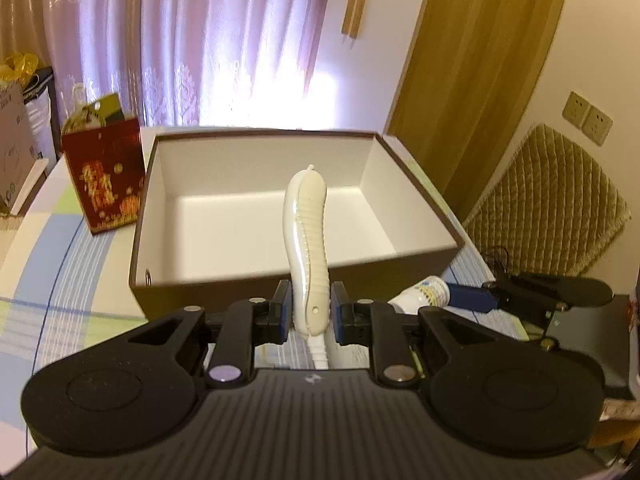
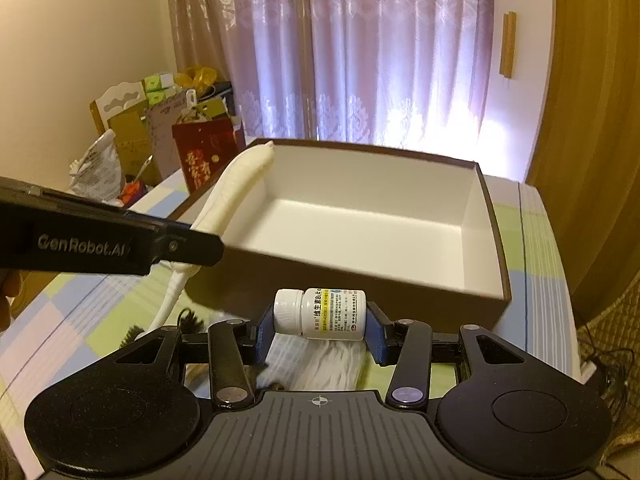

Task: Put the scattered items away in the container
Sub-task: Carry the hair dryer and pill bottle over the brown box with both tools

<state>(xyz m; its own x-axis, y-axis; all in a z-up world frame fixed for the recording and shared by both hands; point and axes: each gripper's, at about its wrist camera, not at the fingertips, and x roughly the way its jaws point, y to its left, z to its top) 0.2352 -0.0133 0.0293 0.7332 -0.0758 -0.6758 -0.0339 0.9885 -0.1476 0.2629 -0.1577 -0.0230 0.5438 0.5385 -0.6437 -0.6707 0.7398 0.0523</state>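
Observation:
My left gripper is shut on a white ribbed handle with a cord, held upright just in front of the open brown box. The box's white inside shows nothing in it. In the right wrist view the same handle leans over the box's left rim, held by the left gripper. My right gripper is shut on a white pill bottle lying sideways, close to the box's near wall. The left wrist view shows that bottle and the right gripper at the right.
A red gift bag stands left of the box on the checked tablecloth. A white fluffy cloth lies under my right gripper, with a small black item beside the cord. Bags and boxes crowd the far left; a cushioned chair stands on the right.

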